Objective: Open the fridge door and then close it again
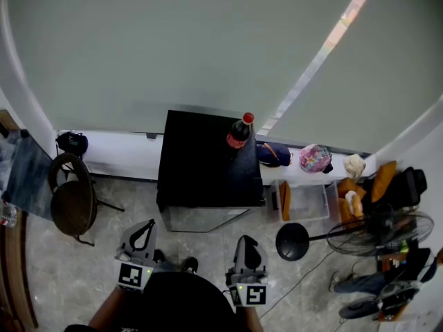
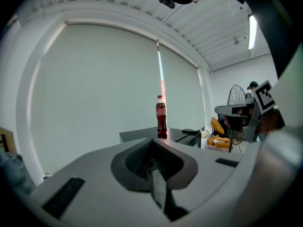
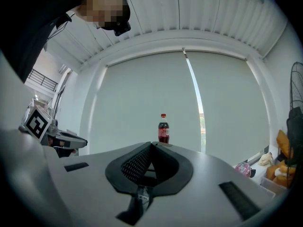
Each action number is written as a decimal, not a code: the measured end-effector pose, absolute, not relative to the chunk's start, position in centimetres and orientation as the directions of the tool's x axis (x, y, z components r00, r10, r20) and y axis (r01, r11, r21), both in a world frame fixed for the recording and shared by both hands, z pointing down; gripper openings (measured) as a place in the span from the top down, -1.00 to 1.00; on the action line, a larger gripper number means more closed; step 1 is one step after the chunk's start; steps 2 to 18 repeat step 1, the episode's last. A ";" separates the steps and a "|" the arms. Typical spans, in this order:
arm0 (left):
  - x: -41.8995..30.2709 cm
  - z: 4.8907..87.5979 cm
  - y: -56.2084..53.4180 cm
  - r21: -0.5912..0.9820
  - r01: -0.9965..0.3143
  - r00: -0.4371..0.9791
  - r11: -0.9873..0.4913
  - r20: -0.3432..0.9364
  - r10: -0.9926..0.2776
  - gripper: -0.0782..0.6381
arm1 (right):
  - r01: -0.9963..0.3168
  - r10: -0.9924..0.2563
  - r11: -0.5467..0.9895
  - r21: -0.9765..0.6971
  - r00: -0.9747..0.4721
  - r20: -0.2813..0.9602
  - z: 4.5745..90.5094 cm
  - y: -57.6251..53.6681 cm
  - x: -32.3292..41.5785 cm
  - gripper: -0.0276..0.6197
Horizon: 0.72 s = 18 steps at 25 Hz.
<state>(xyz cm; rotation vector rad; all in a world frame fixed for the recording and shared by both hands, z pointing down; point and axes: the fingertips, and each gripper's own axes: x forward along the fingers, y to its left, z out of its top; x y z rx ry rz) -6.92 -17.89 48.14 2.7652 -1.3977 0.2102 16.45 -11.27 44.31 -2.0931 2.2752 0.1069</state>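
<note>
Head view: left gripper (image 1: 145,227) and right gripper (image 1: 246,242) closed, empty

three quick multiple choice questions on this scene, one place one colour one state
1. Where does the bottle stand? A on the floor; B on top of the black fridge; C on the chair.
2. What colour is the bottle's cap? A red; B blue; C green.
3. How are the left gripper and right gripper? A both wide open; B left holds the bottle; C both shut, empty.
Answers: B, the head view shows it on the fridge top; A, the cap reads red in every view; C, each gripper view shows its jaws together with nothing between.
</note>
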 end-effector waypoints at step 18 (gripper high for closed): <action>-6.9 48.2 -17.9 -0.030 -0.804 0.585 -0.594 0.137 -0.799 0.76 | -0.996 -0.993 0.083 0.018 -0.084 -0.083 44.3 -11.2 16.5 0.88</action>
